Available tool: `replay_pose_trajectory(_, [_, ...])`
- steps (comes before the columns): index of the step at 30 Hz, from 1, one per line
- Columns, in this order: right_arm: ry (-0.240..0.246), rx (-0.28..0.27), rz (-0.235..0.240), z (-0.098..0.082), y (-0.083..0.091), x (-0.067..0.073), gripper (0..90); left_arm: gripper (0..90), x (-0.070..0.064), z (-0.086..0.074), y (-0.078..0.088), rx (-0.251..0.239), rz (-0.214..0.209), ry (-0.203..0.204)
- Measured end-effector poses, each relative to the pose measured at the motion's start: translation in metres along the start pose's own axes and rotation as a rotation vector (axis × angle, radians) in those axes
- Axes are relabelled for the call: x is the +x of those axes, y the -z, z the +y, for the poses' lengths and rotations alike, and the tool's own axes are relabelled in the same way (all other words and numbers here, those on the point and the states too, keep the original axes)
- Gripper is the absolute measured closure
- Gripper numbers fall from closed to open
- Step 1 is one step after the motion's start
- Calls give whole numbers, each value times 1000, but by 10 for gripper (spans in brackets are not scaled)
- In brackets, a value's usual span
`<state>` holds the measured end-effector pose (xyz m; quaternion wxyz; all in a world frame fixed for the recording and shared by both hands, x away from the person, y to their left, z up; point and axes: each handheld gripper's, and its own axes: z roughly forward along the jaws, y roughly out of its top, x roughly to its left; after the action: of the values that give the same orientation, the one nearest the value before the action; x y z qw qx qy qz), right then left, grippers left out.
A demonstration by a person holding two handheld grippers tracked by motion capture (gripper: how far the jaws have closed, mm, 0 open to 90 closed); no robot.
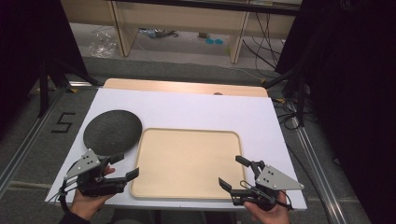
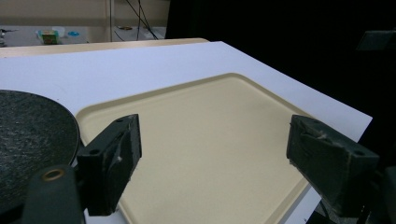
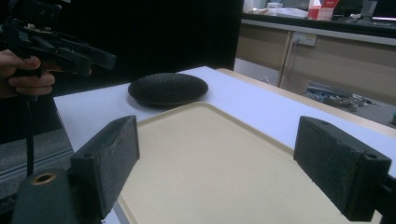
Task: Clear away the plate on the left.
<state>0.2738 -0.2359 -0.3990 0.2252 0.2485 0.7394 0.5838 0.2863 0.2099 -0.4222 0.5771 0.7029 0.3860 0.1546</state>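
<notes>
Your left hand-held gripper point(image 1: 125, 166) sits just off the tray's point(image 1: 187, 161) near-left corner, jaws spread, nothing in them. The dark round plate point(image 1: 112, 131) lies on the counter point(image 1: 196, 109), touching the tray's far-left corner. Your right hand-held gripper point(image 1: 235, 171) hovers over the tray's near-right edge, also released and empty. If the plate's next, I'd come in low at its rim.
</notes>
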Motion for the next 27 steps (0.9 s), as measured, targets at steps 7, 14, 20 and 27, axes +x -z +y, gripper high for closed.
replay_pose_trajectory(7, [1, 4, 7, 1, 0, 0, 154, 180, 2, 0, 1, -1, 10, 4])
replay_pose_trajectory(14, [-2, 1, 5, 0, -1, 1, 154, 181, 5, 0, 2, 0, 20, 17])
replay_pose_trajectory(20, [-3, 20, 21, 1, 0, 1, 154, 183, 8, 0, 2, 4, 39, 23])
replay_pose_trajectory(27, [10, -2, 8, 0, -1, 1, 155, 182, 17, -1, 3, 5, 56, 47])
